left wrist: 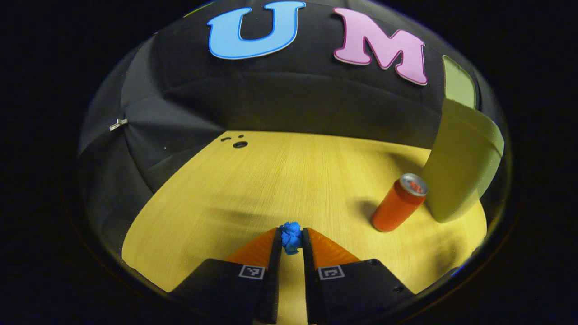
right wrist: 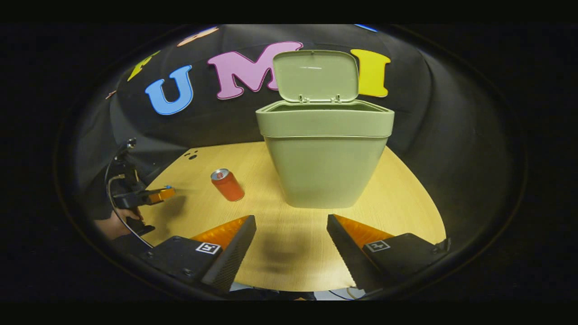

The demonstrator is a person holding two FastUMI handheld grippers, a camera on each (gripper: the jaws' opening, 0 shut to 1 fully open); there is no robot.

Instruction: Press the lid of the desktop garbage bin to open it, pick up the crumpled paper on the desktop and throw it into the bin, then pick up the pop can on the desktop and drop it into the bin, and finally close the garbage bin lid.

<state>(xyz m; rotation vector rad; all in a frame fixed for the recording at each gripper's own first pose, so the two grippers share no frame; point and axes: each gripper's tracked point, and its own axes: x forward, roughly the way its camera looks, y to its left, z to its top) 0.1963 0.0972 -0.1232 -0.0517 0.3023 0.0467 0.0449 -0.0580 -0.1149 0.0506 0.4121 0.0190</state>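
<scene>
Your garbage bin (right wrist: 324, 153) stands upright on the worktop (right wrist: 406, 203) with its lid (right wrist: 316, 74) swung up and back; you cannot see down inside it from the right gripper view, so its contents cannot be told. The pop can (left wrist: 399, 202) stands upright, long axis vertical, silver top up, just beside the bin's left side. The crumpled paper (left wrist: 291, 237) is a small blue wad, pinched between the jaws of your left gripper (left wrist: 291, 241), which are closed down nearly together on it, above the worktop. Your right gripper (right wrist: 291, 234) faces the bin's front with its jaws spread wide and holding nothing.
</scene>
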